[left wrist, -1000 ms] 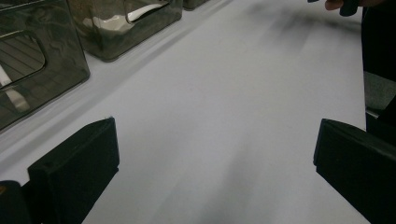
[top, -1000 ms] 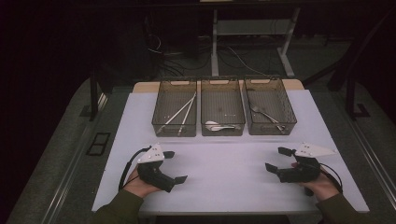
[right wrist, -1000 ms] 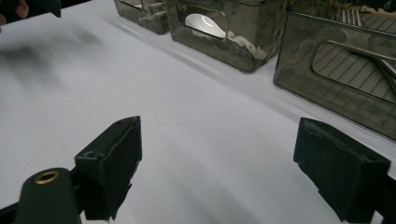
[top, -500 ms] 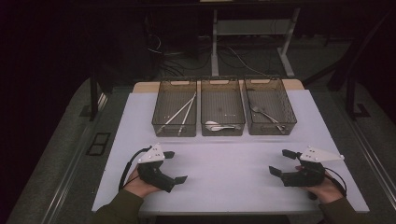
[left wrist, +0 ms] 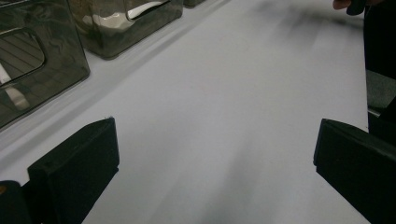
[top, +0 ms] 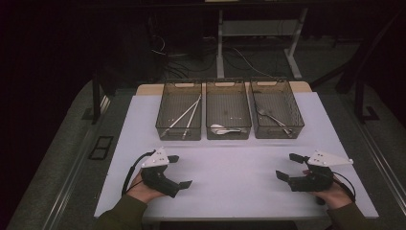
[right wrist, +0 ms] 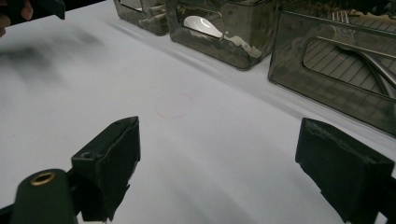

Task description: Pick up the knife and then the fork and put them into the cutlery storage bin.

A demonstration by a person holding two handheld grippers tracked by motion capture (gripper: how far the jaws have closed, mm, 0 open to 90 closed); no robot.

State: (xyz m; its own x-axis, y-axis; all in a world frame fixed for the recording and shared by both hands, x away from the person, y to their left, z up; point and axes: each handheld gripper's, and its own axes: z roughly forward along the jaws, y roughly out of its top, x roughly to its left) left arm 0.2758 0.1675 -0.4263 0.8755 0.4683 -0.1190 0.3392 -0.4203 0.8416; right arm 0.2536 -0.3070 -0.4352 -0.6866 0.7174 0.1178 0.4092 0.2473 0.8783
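My left gripper (top: 179,171) rests low over the white tabletop (top: 230,177) at the front left, held by a hand, jaws wide apart. In the left gripper view the left gripper (left wrist: 215,172) has only bare white surface between its jaws. My right gripper (top: 287,166) sits at the front right, also open and pointing toward the centre. The right gripper view shows the right gripper (right wrist: 219,168) with nothing between its black pads.
Three smoky clear bins line the back of the table: the left bin (top: 163,115) holds white sticks (top: 186,117), the middle bin (top: 245,112) spoons (top: 224,128), the right bin (top: 297,117) forks (top: 273,119). A faint ring mark (right wrist: 173,105) lies on the surface.
The right hand and its gripper have drifted slightly right and toward the front edge. The left gripper has stayed put. Both remain open.
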